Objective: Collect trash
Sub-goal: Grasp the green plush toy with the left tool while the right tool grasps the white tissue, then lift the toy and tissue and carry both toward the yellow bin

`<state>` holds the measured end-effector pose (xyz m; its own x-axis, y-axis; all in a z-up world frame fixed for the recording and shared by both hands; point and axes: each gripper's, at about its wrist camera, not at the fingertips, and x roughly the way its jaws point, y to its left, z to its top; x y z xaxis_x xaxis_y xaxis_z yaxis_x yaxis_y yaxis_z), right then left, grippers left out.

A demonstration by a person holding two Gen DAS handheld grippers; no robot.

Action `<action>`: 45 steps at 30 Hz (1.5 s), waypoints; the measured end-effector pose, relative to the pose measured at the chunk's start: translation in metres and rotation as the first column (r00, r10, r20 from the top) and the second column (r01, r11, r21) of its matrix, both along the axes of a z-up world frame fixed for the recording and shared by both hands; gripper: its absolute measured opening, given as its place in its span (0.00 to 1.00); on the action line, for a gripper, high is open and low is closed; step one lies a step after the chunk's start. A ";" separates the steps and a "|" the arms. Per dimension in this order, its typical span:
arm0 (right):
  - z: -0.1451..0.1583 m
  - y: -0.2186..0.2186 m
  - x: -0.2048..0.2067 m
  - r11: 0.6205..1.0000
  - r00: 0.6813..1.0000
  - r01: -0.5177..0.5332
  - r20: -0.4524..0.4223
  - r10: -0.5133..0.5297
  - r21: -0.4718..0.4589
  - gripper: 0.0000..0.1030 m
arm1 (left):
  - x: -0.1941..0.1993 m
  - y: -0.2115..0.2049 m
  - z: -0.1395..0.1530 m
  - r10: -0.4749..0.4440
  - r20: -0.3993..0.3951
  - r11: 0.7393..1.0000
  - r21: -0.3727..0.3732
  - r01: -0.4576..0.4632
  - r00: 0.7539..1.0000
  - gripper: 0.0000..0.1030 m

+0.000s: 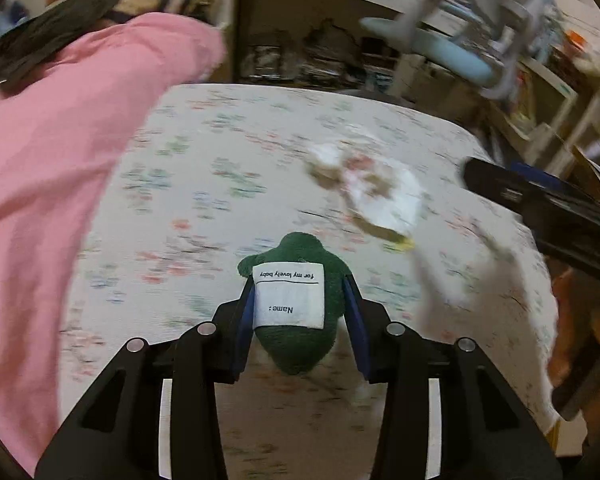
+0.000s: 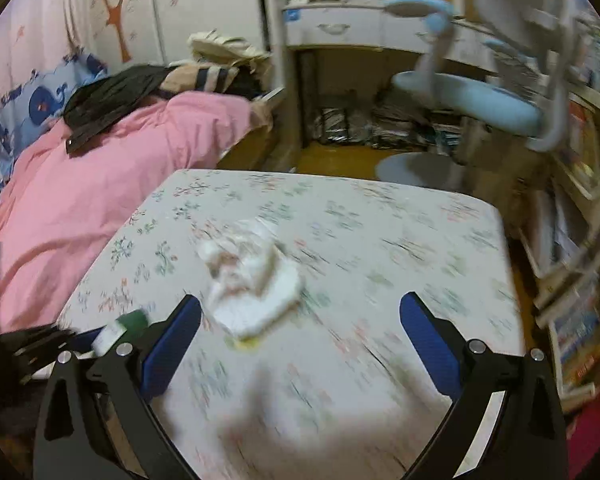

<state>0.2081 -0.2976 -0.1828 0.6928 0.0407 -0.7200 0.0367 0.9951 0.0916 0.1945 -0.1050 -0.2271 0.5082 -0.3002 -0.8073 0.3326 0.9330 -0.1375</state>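
We saw the left claw (image 1: 296, 300) clamped on a small dark-green plush piece (image 1: 296, 344) bearing a white name label (image 1: 288, 296), its blue pads pressing both sides above the flowered bed sheet (image 1: 180, 184). No earlier picture was ours to compare.

The right claw (image 2: 300, 320) stood released, with its blue fingers (image 2: 428, 344) wide apart and nothing between them. The crumpled white trash wad (image 2: 256, 280), stained brownish, lay on the sheet just beyond the right claw's left finger and ahead of the plush piece; motion blur hid its exact make. In the right wrist view the green piece and its label peeked out just left of the wad. A pink blanket (image 2: 100, 184) lay left of the wad, and a pale blue chair (image 2: 472, 96) stood beyond it past the bed's far edge.
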 end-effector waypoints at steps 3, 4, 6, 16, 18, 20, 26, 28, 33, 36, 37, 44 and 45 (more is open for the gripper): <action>-0.015 0.012 0.034 1.000 0.999 -0.006 -0.042 0.007 0.009 0.93 | 0.007 0.011 0.004 0.042 0.012 0.999 0.033 -0.042 0.999 0.40; -0.023 0.016 0.046 1.000 0.998 -0.006 -0.058 0.007 0.017 0.93 | 0.009 0.013 0.005 0.047 0.015 0.998 0.037 -0.048 0.999 0.40; -0.034 0.022 0.061 1.000 0.996 0.007 -0.086 -0.006 0.014 0.93 | 0.011 0.016 0.006 0.058 0.020 0.997 0.052 -0.059 0.998 0.40; -0.052 0.020 0.073 1.000 0.989 -0.009 -0.147 0.011 0.014 0.29 | 0.014 0.013 0.008 0.031 0.022 0.998 0.048 -0.032 0.999 0.41; -0.045 0.015 0.058 0.999 0.991 -0.013 -0.133 0.017 0.038 0.27 | 0.010 0.012 0.009 0.023 0.025 0.999 0.049 -0.024 0.999 0.41; -0.037 0.012 0.041 0.998 0.993 -0.022 -0.111 0.030 0.066 0.27 | 0.006 0.011 0.011 0.020 0.036 0.999 0.049 -0.021 0.999 0.41; -0.001 -0.002 -0.046 0.991 0.998 -0.031 -0.048 0.037 0.132 0.27 | -0.011 0.005 0.027 -0.006 0.101 0.999 0.042 0.001 0.995 0.40; 0.010 -0.009 -0.074 0.987 0.999 -0.018 -0.036 0.024 0.158 0.27 | -0.019 0.001 0.032 -0.023 0.126 0.999 0.039 0.018 0.992 0.40; 0.031 -0.023 -0.137 0.975 0.999 0.044 0.020 -0.050 0.220 0.28 | -0.045 -0.008 0.051 -0.059 0.192 0.998 0.024 0.056 0.980 0.40; 0.025 -0.023 -0.153 0.961 0.998 0.054 0.025 -0.063 0.270 0.28 | -0.064 -0.010 0.060 -0.071 0.213 0.997 0.005 0.072 0.974 0.40; 0.024 -0.021 -0.153 0.959 0.998 0.050 0.025 -0.060 0.278 0.28 | -0.073 -0.010 0.062 -0.073 0.218 0.997 0.003 0.074 0.973 0.40; 0.038 -0.001 -0.184 0.963 0.993 -0.032 0.118 0.000 0.268 0.30 | -0.126 -0.004 0.075 -0.066 0.282 0.998 0.005 0.067 0.957 0.40; 0.037 0.000 -0.190 0.961 0.992 -0.033 0.125 -0.002 0.274 0.30 | -0.136 0.001 0.074 -0.055 0.280 0.998 -0.005 0.059 0.959 0.40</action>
